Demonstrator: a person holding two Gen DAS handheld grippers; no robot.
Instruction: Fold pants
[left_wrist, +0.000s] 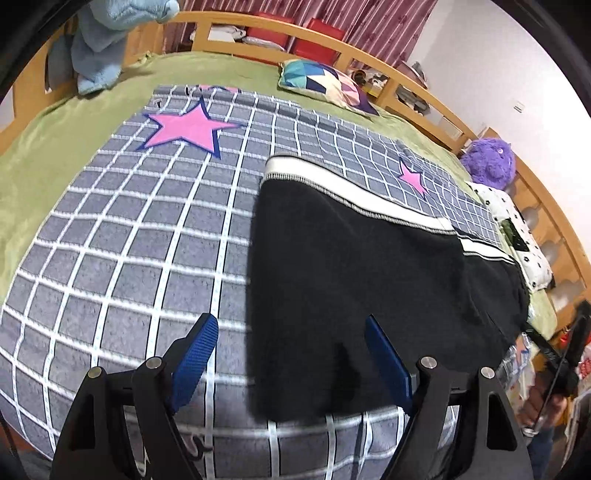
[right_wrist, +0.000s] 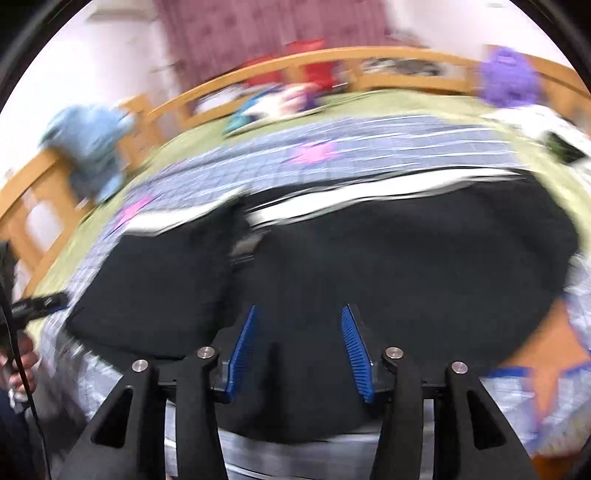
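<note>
One pair of black pants (left_wrist: 362, 280), lying flat on a grey checked blanket (left_wrist: 122, 236) near its front edge. Two white-striped bands show along the far edge of the pants in the left wrist view: one long band (left_wrist: 332, 184) and one shorter band (left_wrist: 484, 247) to its right. In the right wrist view the pants (right_wrist: 369, 258) fill the middle of the frame, blurred.

One left gripper (left_wrist: 291, 332), jaws spread wide and holding nothing. Its left finger (left_wrist: 195, 354) stands over the bare blanket; its right finger (left_wrist: 388, 362) stands over the near left part of the pants. Whether either touches the cloth cannot be told.

One right gripper (right_wrist: 298, 321), jaws parted, nothing between them; both blue fingers (right_wrist: 242, 350) stand over the near edge of the pants. Contact cannot be told through the blur. It also shows at the right edge of the left wrist view (left_wrist: 557, 354), in the person's hand.

Two pink stars on the blanket: one large (left_wrist: 184, 127), one small (left_wrist: 413, 179).

One green bedsheet (left_wrist: 48, 147) under the blanket. One wooden bed rail (left_wrist: 406, 74) around the far side.

One patterned pillow (left_wrist: 325, 83) near the far rail. One white dotted cushion (left_wrist: 517, 236) at the right, touching the blanket's edge. One purple plush toy (left_wrist: 487, 158) beyond it. One pale blue plush toy (left_wrist: 99, 44) at the far left corner.
</note>
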